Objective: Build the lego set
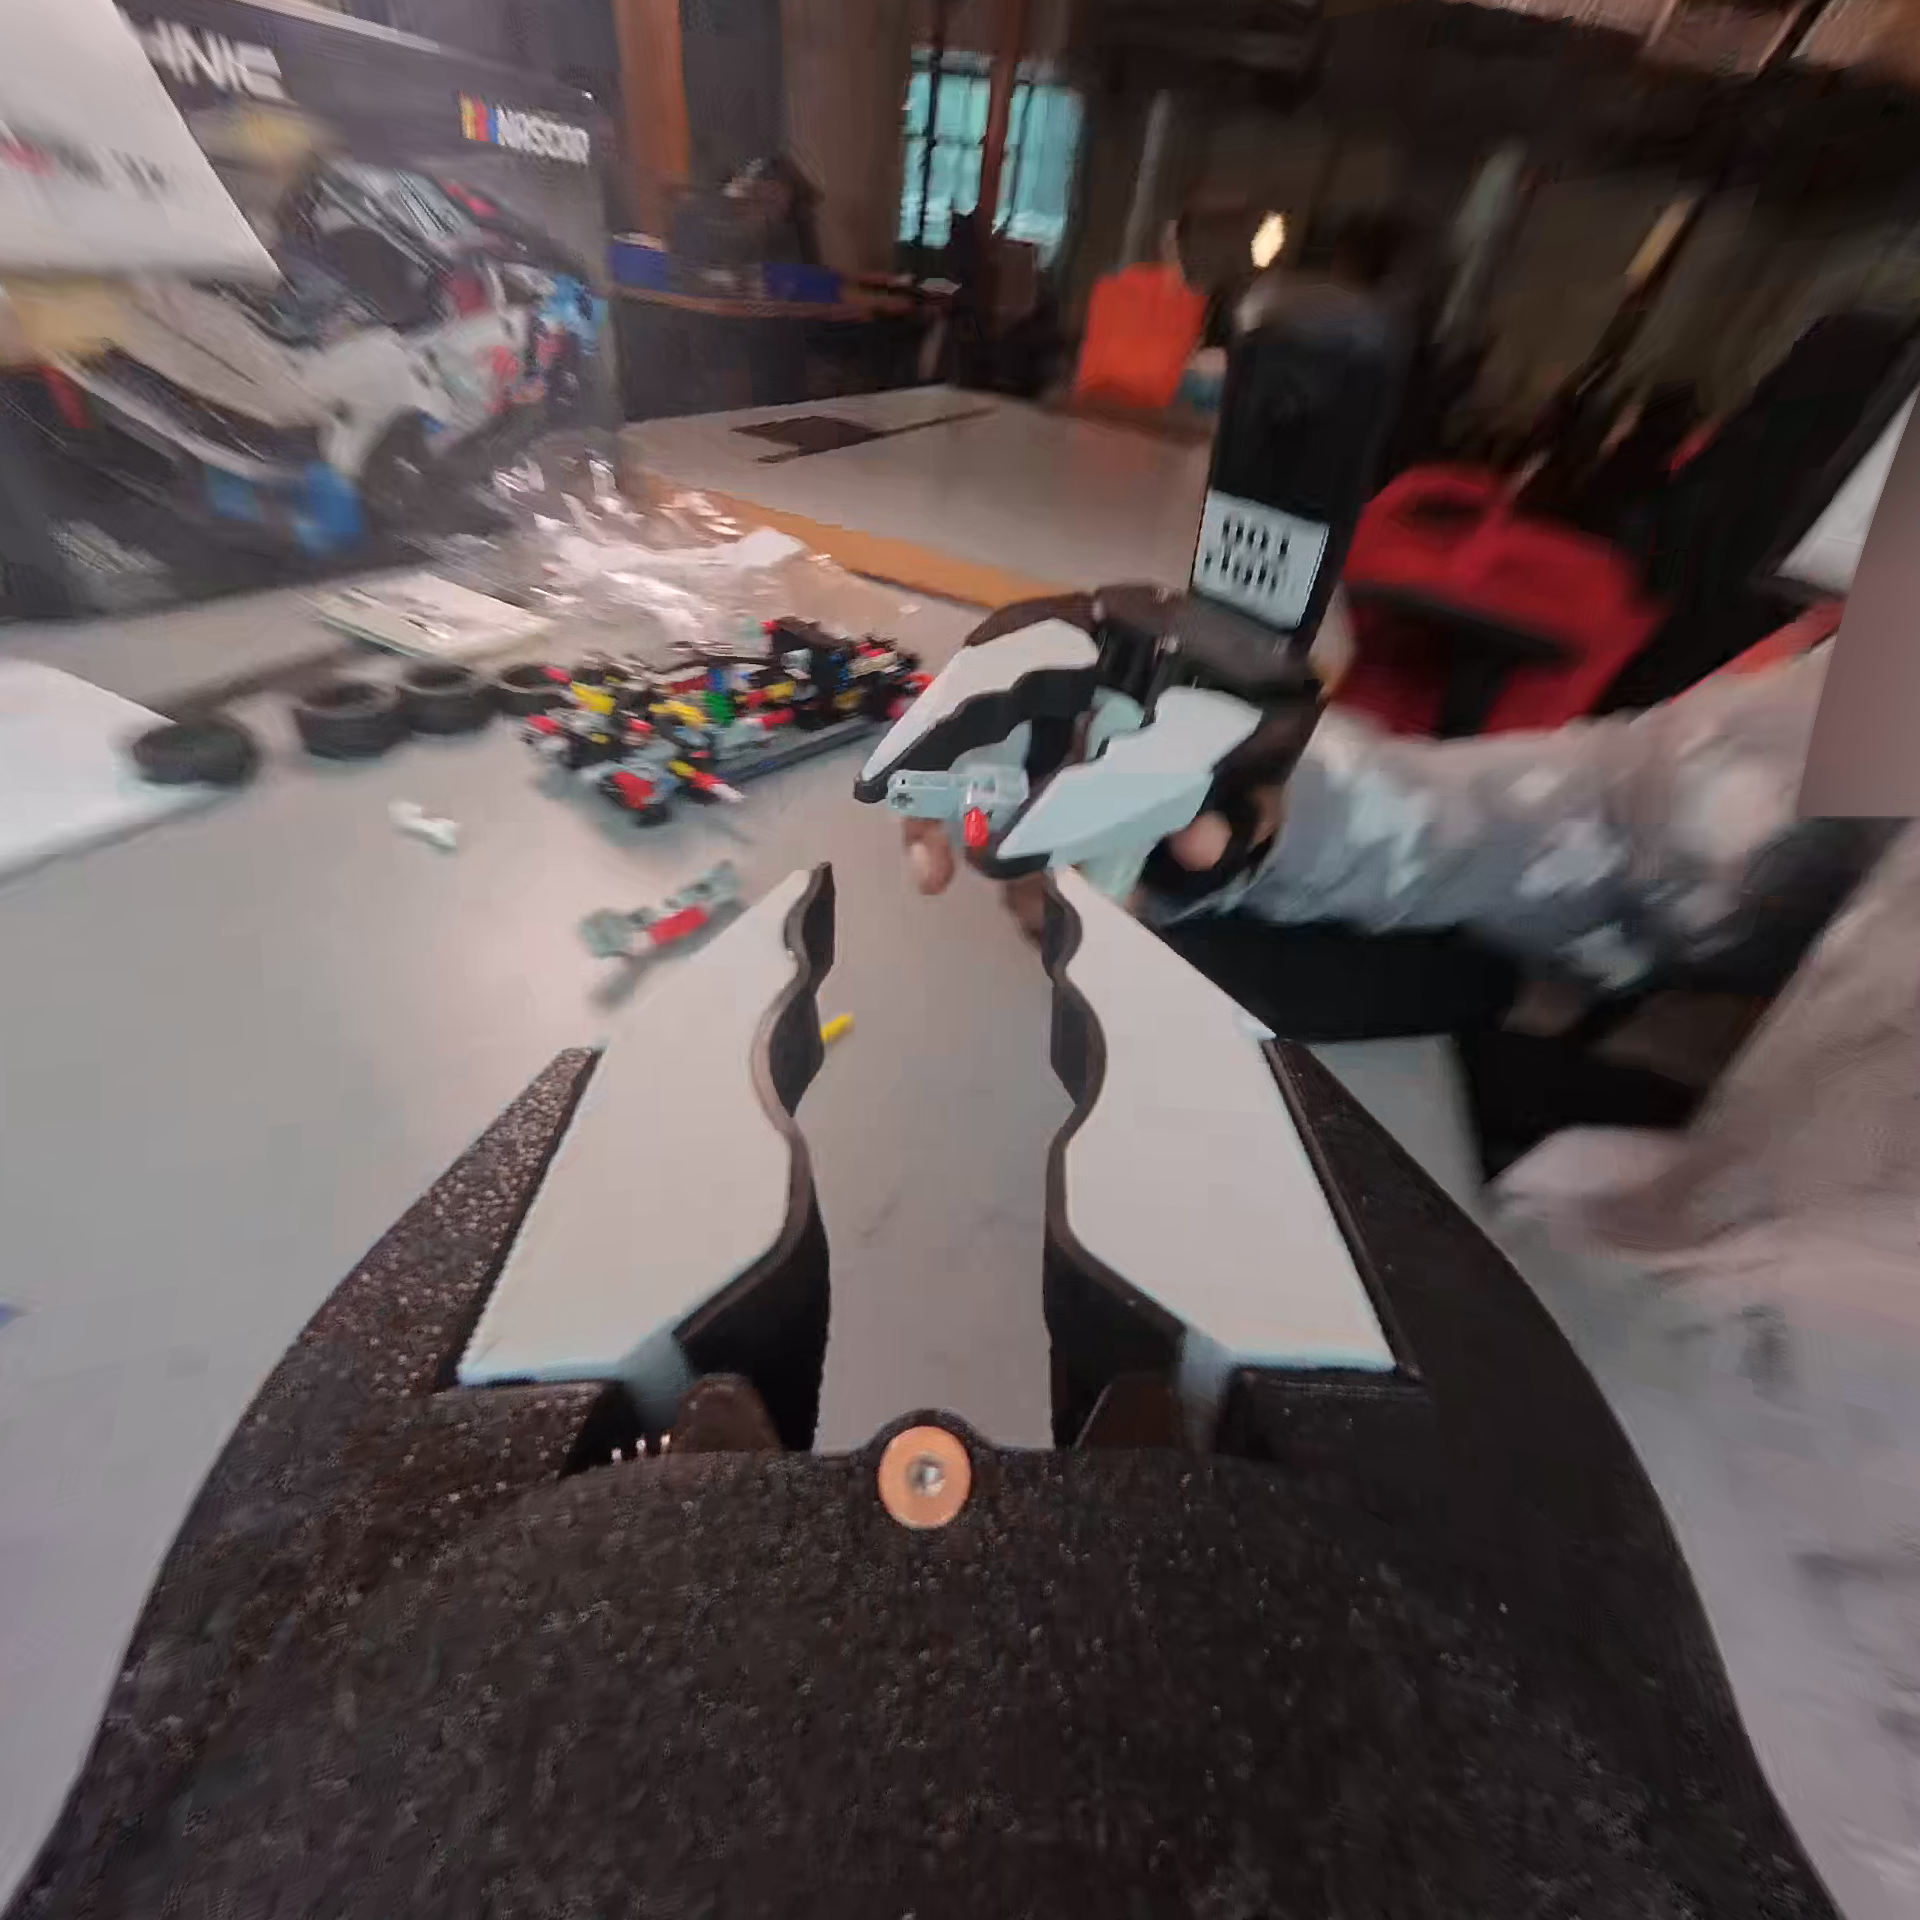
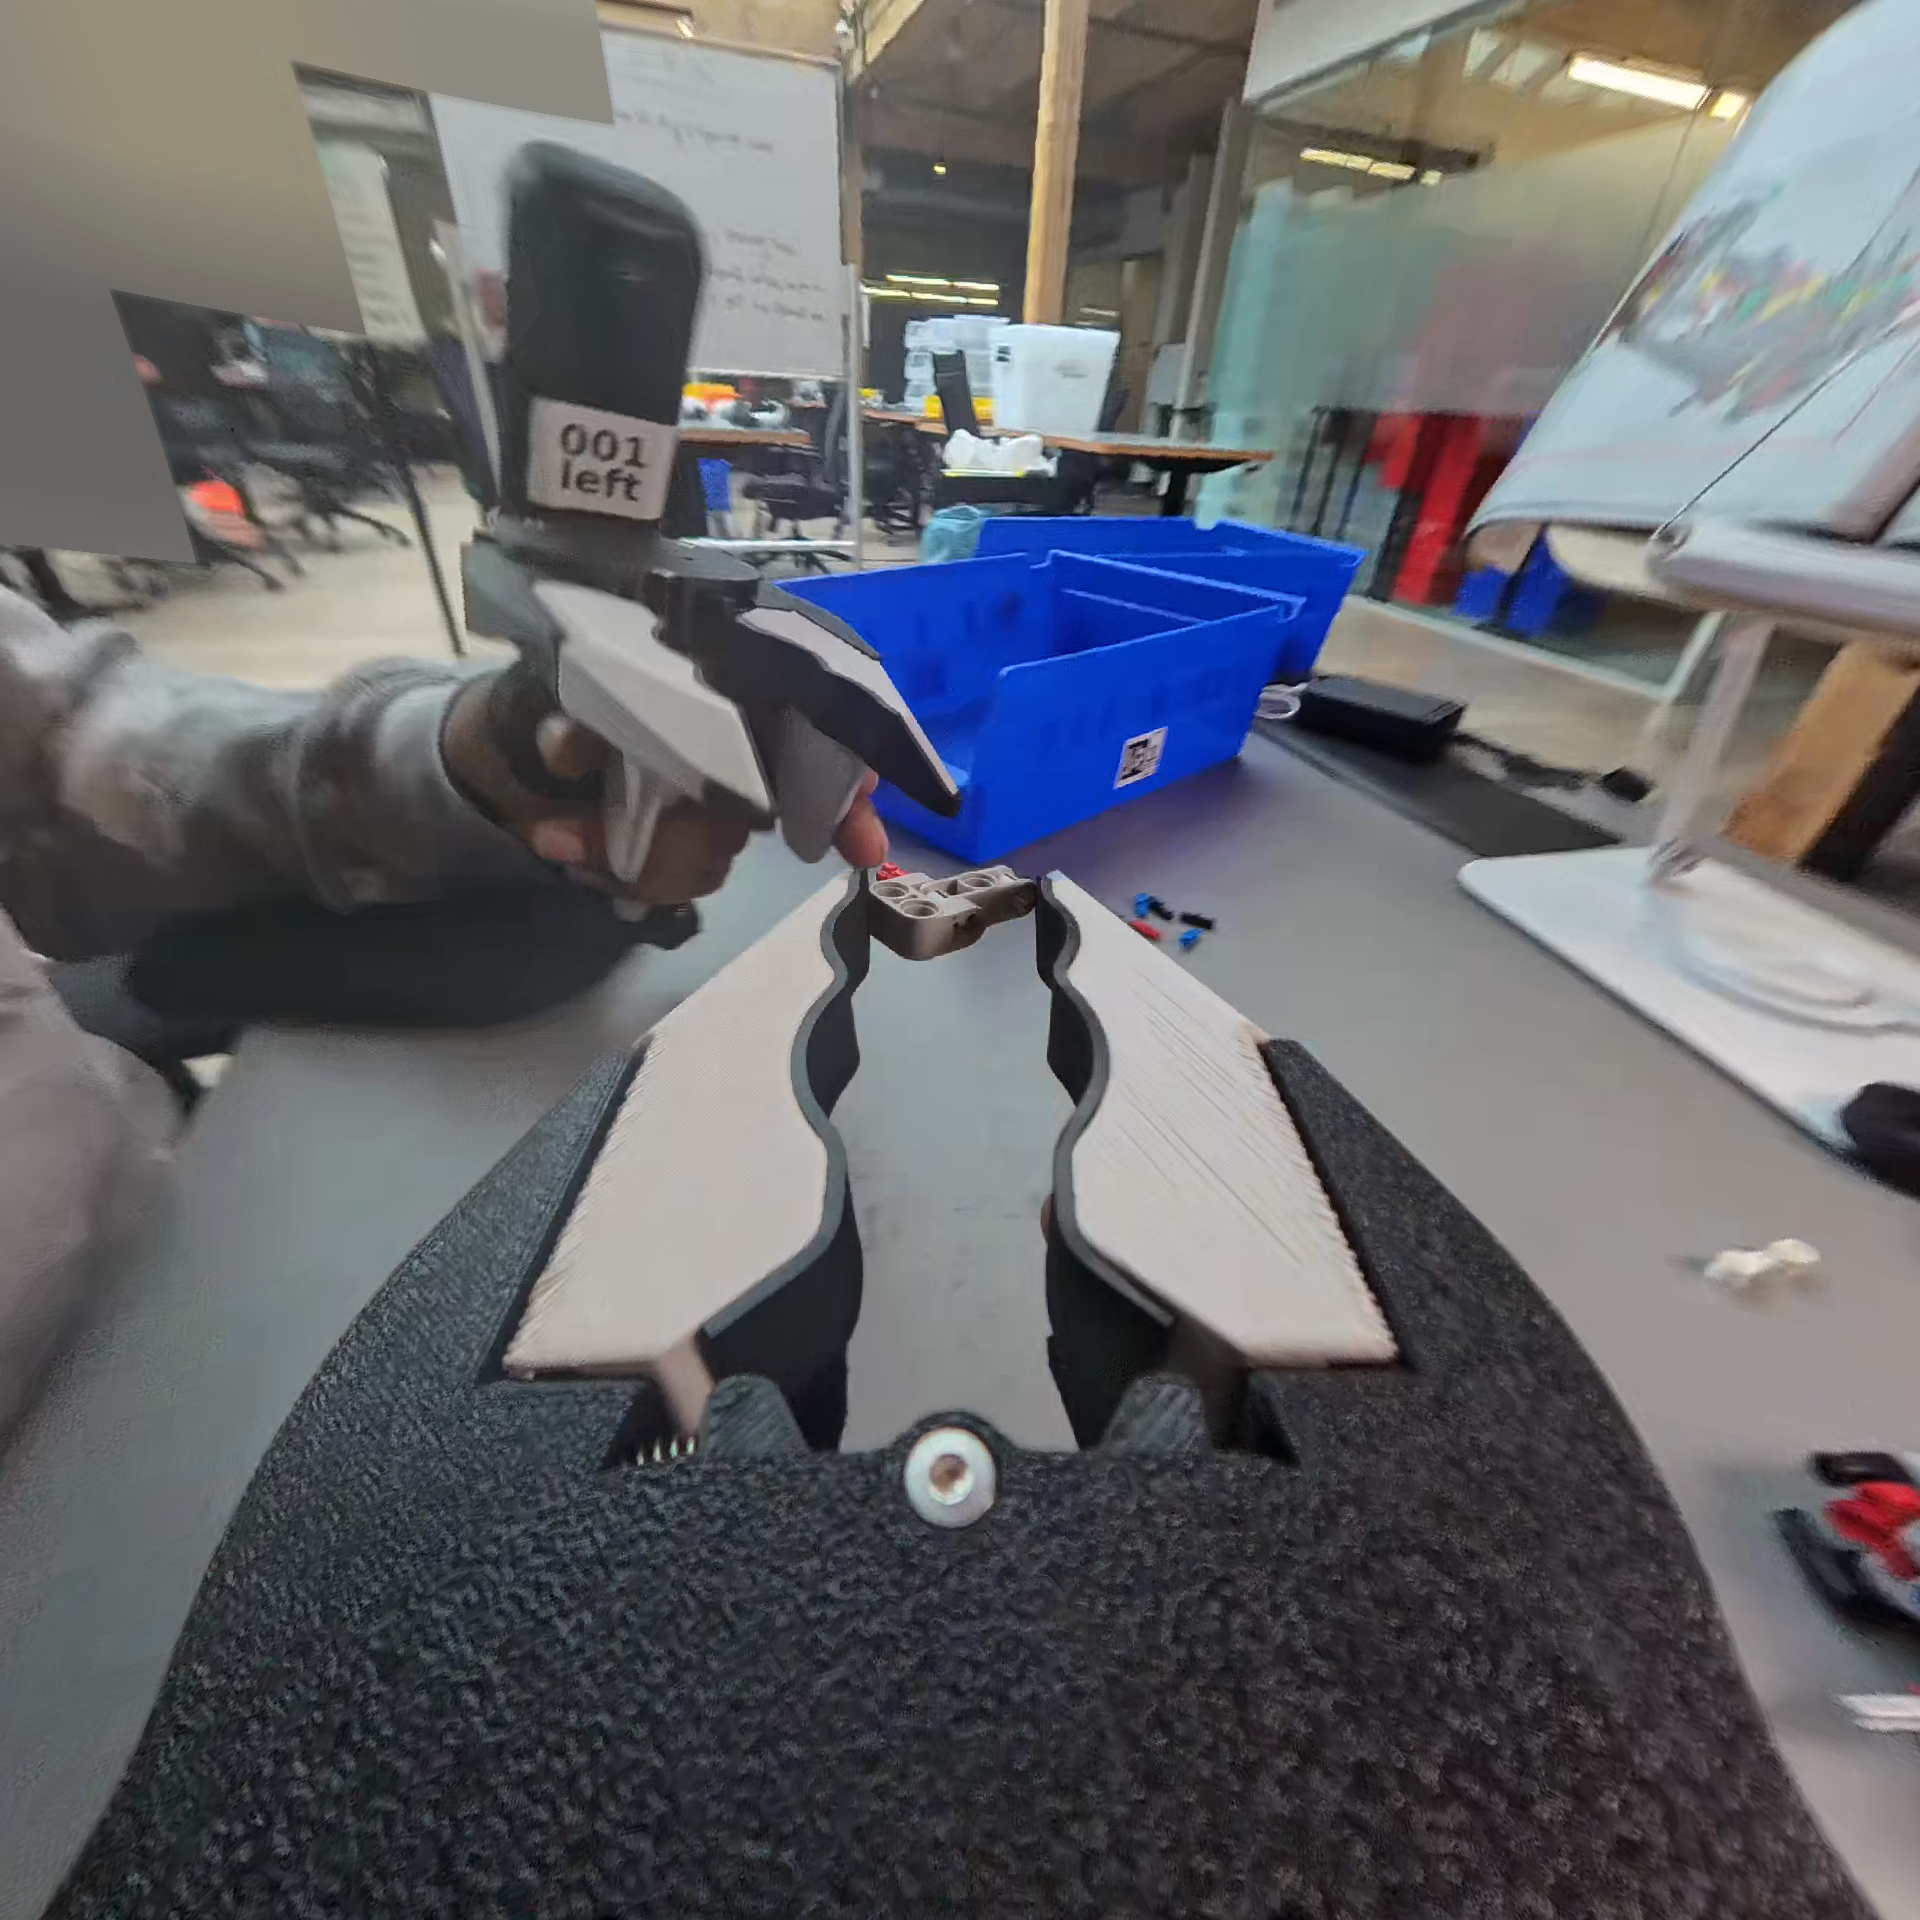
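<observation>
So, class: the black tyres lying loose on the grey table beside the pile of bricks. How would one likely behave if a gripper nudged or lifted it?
The tyres lie flat on the table, so a nudge would probably slide one rather than roll it. Stood on edge, its round shape would likely roll. They look like hollow rubber rings, so probably light and slightly squashy.

Left wrist view is mostly motion-smeared: the box (image 1: 301, 343) at the back is cut off by the left edge, and the brick pile (image 1: 717, 717) is too blurry to sort. In the right view, red parts (image 2: 1870, 1538) run off the right edge.
</observation>
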Available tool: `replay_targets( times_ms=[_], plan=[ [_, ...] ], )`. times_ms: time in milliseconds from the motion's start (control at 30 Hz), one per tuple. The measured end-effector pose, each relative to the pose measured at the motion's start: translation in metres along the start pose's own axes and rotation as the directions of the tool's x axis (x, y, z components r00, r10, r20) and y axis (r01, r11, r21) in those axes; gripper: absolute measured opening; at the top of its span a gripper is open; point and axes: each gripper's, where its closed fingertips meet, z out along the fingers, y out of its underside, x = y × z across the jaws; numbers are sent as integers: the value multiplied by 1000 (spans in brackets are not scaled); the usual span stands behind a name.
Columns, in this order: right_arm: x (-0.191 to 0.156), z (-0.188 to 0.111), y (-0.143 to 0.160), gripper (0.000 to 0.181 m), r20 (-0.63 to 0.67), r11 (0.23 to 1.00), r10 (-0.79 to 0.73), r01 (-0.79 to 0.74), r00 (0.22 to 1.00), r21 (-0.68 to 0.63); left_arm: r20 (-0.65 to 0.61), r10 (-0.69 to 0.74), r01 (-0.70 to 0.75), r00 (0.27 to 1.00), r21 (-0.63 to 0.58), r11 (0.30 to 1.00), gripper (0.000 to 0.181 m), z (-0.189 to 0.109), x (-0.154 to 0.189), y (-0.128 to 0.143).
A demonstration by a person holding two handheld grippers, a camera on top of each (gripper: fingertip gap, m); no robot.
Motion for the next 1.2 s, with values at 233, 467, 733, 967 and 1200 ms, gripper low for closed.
replay_targets(
  times_ms=[233,467,733,967,1200],
  plan=[
    [-11,8,-3,29,-136,873,-487,482,863,-75,-318,-603,622,731,-51,781,31,1,2,2],
    [-19,8,-2,29,-130,806,-591,584,796,-93,-321,-576,568,752,-129,813,5,10,18,12],
    [-33,-3,1,31,180,999,-15,23,984,-43,-214,-235,205,948,-154,967,2,4,19,21],
    [-47,-3,11,6,308,984,159,-125,938,-127,-157,36,-65,987,-188,980,1,7,27,32],
    [-14,-32,-6,4,277,989,145,-139,950,-43,-103,49,-58,994,-88,994,1,-23,10,-3]
  ],
)
